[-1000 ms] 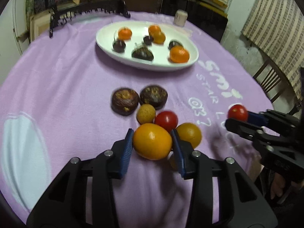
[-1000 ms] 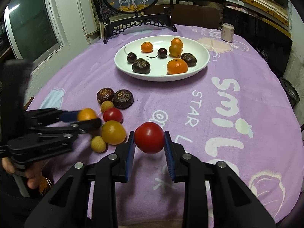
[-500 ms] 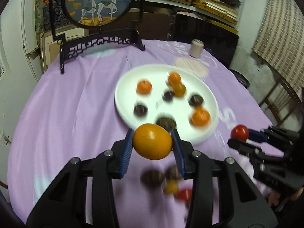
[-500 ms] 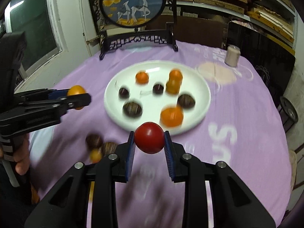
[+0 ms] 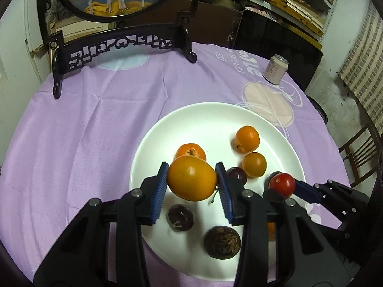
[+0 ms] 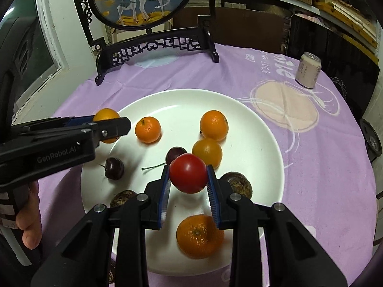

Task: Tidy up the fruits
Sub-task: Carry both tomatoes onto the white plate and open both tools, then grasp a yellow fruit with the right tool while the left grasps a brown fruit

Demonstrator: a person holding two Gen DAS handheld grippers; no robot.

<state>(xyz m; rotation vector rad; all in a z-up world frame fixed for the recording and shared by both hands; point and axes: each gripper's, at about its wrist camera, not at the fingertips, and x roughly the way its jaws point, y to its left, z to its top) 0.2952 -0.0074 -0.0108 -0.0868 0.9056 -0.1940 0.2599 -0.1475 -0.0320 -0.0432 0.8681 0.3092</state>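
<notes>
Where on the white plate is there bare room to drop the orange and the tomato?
The round white plate is bare along its far rim, behind the small mandarin and the round orange fruit, and along its right side. The middle and near edge are crowded with dark cherries, brown wrinkled fruits and a large mandarin.

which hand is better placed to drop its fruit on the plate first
Probably the right. The right gripper holds its tomato over the plate's middle; the left gripper holds its orange nearer the rim.
</notes>
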